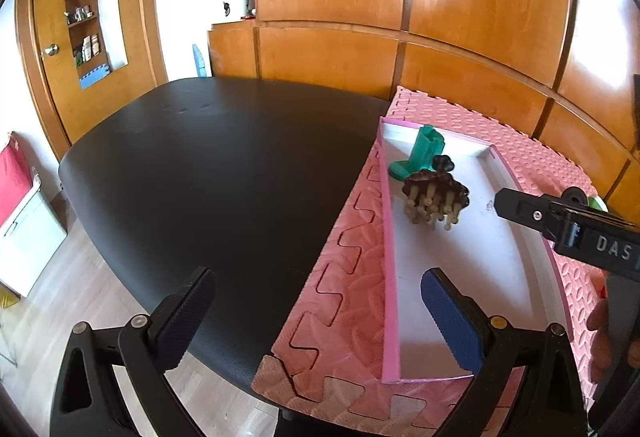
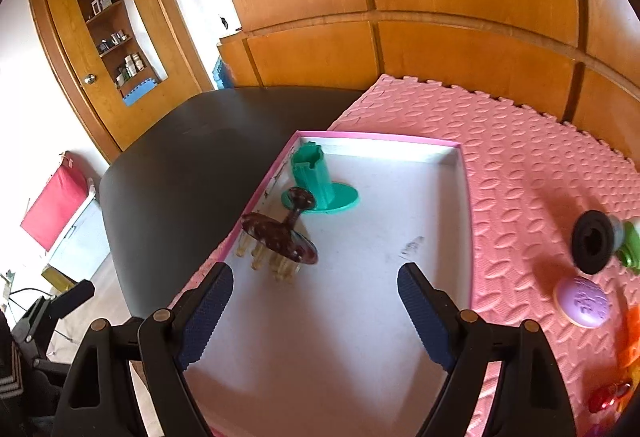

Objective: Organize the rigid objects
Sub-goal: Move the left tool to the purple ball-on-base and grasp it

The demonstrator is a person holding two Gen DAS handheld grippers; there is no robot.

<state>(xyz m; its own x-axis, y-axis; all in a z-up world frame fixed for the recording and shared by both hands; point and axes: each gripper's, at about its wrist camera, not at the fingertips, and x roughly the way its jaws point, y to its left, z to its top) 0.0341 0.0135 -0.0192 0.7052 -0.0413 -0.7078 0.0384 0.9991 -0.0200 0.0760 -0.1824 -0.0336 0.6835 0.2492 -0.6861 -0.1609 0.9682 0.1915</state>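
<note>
Your right hand-held gripper (image 2: 314, 311) hung spread and empty over the pink-rimmed tray (image 2: 466, 197), where the brown scalp massager (image 2: 280, 241) lay beside the green stand (image 2: 316, 181). Your left hand-held gripper (image 1: 320, 321) was spread too.

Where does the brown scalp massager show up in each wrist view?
Left wrist view: the brown scalp massager lies right of centre, inside the pink-edged tray, just below the green stand.
Right wrist view: the massager lies left of centre, against the tray's left wall, again just below the green stand.
Shared landmark: the green stand in the tray's far left corner.
</note>
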